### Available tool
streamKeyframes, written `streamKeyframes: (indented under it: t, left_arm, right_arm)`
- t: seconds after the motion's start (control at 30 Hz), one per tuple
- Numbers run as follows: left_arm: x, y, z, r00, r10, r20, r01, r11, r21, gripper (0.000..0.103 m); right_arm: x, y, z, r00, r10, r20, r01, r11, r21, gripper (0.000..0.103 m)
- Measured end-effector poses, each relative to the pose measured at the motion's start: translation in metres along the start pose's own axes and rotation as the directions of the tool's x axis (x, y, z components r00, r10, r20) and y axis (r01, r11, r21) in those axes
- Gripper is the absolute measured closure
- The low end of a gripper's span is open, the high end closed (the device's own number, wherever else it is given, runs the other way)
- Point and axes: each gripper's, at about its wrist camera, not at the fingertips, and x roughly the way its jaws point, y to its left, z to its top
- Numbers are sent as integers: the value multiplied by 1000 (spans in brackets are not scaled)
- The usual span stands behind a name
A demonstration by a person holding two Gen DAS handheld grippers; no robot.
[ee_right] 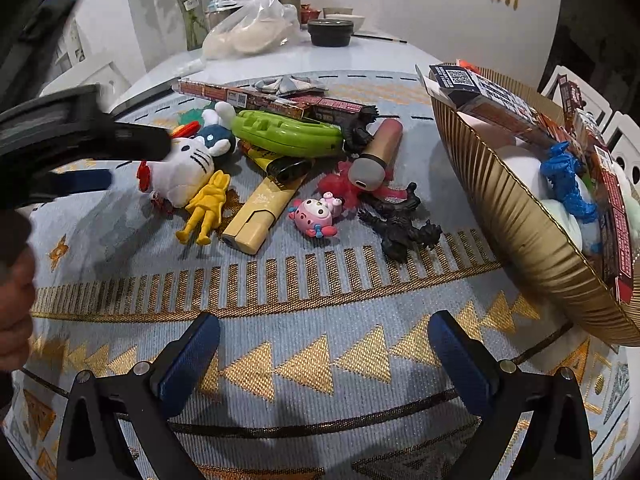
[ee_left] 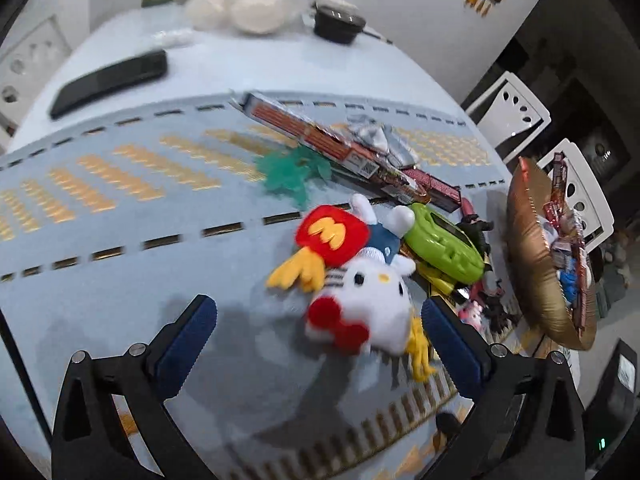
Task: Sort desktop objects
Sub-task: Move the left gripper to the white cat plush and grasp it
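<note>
On the patterned cloth over the counter [ee_right: 320, 60], my left tongs [ee_left: 320, 336] gape wide around the white cat plush [ee_left: 372, 304] at six o'clock, right tongs [ee_right: 324, 360] open and empty; closing crookedly might snag the yellow figure [ee_right: 206, 208] too.

Your left gripper [ee_left: 318, 334] is angled down, jaws wide apart, blue pads [ee_left: 188, 346] gripping nothing. Your right gripper [ee_right: 324, 354] is also angled down, jaws wide, nothing between them. Your hand [ee_right: 14, 304] shows at left edge.
</note>
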Motion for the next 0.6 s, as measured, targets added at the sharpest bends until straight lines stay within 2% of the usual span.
streamKeyframes:
  t: [0.07,0.13,0.17,0.2,0.27,0.33,0.37,0.4,0.47,0.53,0.6]
  left_arm:
    - [12,-5,4,1000,18,-2,-18,1000,15,7]
    - [15,-14,7,1000,5,-11,-4,999,52,24]
    - [16,-18,8,1000,-2,-14,3,998,70,45]
    - [17,-21,8,999,-37,-33,39,996,81,56]
    - [14,-22,7,998,-44,-41,47,996,75,56]
    - [8,-13,4,998,-59,-36,60,997,44,56]
    - [3,-6,3,997,-66,-31,67,998,20,56]
    - [-4,2,1,997,-73,-23,73,997,-8,56]
    - [-18,19,-3,998,-65,-5,64,997,-47,56]
    - [-33,36,-8,999,-41,3,41,996,-76,56]
    - [-45,49,-14,1000,-14,15,15,995,-97,56]
  right_arm:
    - [0,0,-1,1000,-1,0,1,1000,1,0]
    - [0,0,0,1000,-1,-1,1,1000,2,0]
    - [0,1,1,1000,-2,-2,2,1000,4,0]
    - [0,0,1,1000,-5,-4,5,1000,6,0]
    - [2,1,7,999,-8,-38,9,1000,15,0]
    - [6,1,17,994,-3,-113,6,1000,31,0]
    - [6,2,24,988,30,-152,-24,999,45,0]
    - [5,2,29,984,81,-162,-71,995,65,8]
    - [-1,5,42,971,181,-156,-165,980,107,14]
    - [-4,14,57,966,215,-142,-200,973,113,19]
    - [-2,23,68,963,230,-141,-217,971,100,29]
